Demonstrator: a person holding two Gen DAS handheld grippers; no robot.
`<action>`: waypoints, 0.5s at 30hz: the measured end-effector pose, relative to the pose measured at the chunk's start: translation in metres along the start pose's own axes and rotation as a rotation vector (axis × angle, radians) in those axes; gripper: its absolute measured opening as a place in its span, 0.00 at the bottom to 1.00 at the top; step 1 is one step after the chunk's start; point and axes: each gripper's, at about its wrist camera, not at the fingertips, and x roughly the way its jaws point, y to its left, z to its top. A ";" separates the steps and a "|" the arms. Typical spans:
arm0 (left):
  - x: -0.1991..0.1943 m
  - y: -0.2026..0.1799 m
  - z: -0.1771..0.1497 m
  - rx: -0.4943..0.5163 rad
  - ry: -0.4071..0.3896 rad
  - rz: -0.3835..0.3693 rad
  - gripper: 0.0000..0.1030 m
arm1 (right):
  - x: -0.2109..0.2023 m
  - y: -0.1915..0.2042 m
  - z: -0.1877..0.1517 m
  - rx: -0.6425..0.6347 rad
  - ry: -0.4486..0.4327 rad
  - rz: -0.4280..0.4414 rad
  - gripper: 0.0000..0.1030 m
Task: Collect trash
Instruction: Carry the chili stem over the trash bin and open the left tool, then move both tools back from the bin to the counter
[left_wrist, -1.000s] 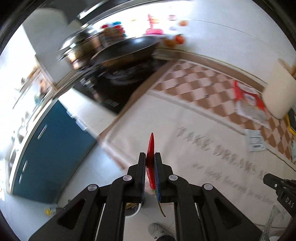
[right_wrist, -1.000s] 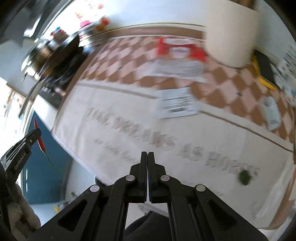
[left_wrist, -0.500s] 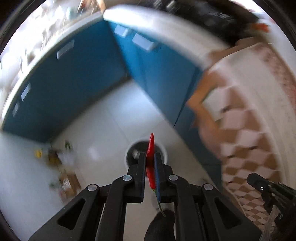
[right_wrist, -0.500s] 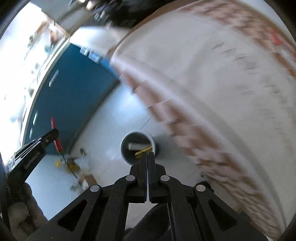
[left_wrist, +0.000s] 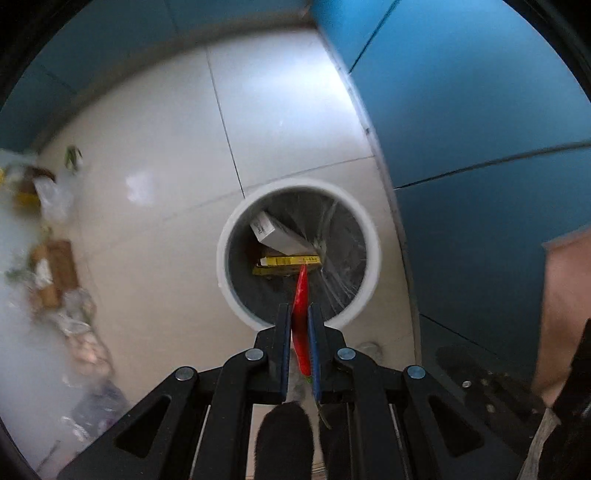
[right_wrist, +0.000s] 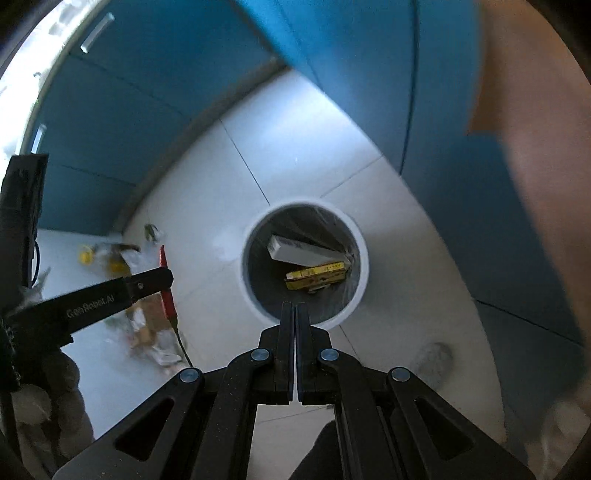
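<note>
My left gripper (left_wrist: 298, 308) is shut on a red chili pepper (left_wrist: 301, 291), tip pointing forward over the near rim of a round white trash bin (left_wrist: 225, 266) on the floor. The bin holds a white box (left_wrist: 275, 236) and a yellow box (left_wrist: 284, 261). My right gripper (right_wrist: 295, 308) is shut and empty, also above the bin's (right_wrist: 364, 280) near rim. In the right wrist view the left gripper (right_wrist: 162, 278) shows at the left with the chili (right_wrist: 167, 295) sticking out of it.
Blue cabinet fronts (left_wrist: 480, 129) stand to the right of and behind the bin. A pile of litter (left_wrist: 55, 266) lies on the white tiled floor (left_wrist: 155, 155) at the left. A tablecloth edge (left_wrist: 565, 288) hangs at the right.
Both grippers have swung from the table top down and over the floor. The bin has come from far below to just ahead of the fingertips. The chili stays clamped.
</note>
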 end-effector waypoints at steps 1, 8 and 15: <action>0.017 0.006 0.004 -0.012 0.016 -0.021 0.06 | 0.022 -0.004 0.001 -0.003 0.018 0.004 0.00; 0.081 0.035 0.027 -0.091 0.067 -0.043 0.09 | 0.133 -0.031 0.019 0.034 0.094 0.066 0.00; 0.082 0.051 0.023 -0.070 -0.010 0.063 0.96 | 0.191 -0.036 0.033 0.020 0.162 0.075 0.17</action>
